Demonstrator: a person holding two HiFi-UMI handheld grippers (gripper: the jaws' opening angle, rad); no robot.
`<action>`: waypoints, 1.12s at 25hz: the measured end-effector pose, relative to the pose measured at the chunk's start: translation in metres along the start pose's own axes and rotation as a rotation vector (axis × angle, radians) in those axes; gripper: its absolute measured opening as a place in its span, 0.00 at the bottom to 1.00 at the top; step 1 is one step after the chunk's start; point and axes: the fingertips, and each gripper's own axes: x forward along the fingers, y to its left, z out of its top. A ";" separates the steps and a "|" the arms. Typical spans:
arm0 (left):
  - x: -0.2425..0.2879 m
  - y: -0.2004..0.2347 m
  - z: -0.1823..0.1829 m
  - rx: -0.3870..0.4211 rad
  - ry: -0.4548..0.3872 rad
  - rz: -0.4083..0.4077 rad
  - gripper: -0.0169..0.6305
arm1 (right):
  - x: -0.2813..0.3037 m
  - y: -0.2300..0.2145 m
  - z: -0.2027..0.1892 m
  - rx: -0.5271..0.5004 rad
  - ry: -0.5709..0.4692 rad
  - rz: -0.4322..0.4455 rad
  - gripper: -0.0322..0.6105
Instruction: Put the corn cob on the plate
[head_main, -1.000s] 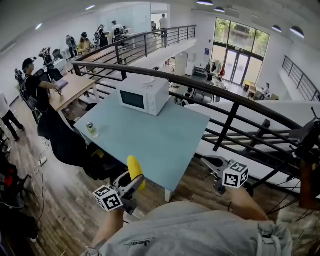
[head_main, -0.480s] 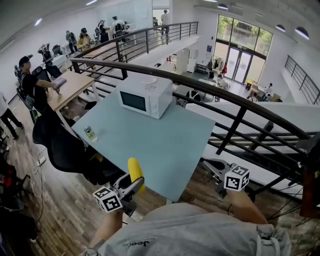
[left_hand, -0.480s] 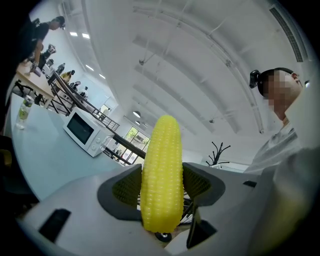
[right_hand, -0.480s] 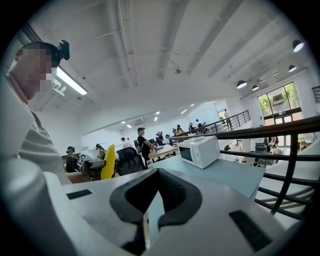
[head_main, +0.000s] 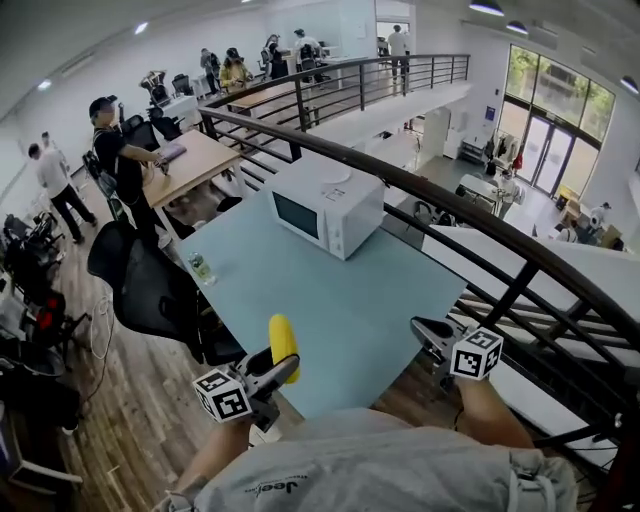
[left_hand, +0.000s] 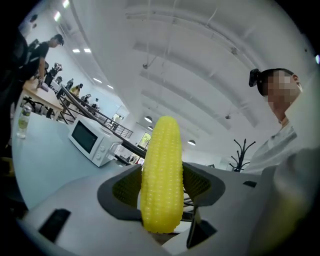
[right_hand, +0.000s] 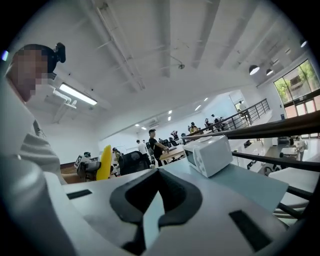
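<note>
A yellow corn cob (head_main: 284, 340) stands upright between the jaws of my left gripper (head_main: 280, 368), which is shut on its lower half. In the left gripper view the corn cob (left_hand: 161, 175) fills the middle, with a ribbed pad of the left gripper (left_hand: 161, 187) pressing on each side. My right gripper (head_main: 425, 330) hovers at the near right corner of the pale blue table (head_main: 350, 300). In its own view the right gripper (right_hand: 156, 175) has its dark pads together and nothing in them. The corn cob (right_hand: 105, 162) shows far to its left. No plate is in view.
A white microwave (head_main: 327, 205) stands at the table's far side, and a small bottle (head_main: 202, 268) at its left edge. A black railing (head_main: 480, 230) runs behind and right of the table. A black office chair (head_main: 150, 290) stands left of it. People work at desks beyond.
Both grippers have moved forward toward the table, which now lies closer and more to the right. The corn cob stays in the left gripper, now over the table's near edge.
</note>
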 end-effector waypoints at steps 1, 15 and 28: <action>0.006 0.002 0.000 -0.005 -0.004 0.024 0.43 | 0.007 -0.009 0.003 0.004 -0.002 0.023 0.07; 0.026 0.065 0.026 -0.003 0.011 0.066 0.43 | 0.059 -0.061 -0.002 0.080 0.005 -0.005 0.07; 0.055 0.152 0.039 -0.085 0.061 -0.076 0.43 | 0.120 -0.025 0.006 0.020 0.067 -0.075 0.08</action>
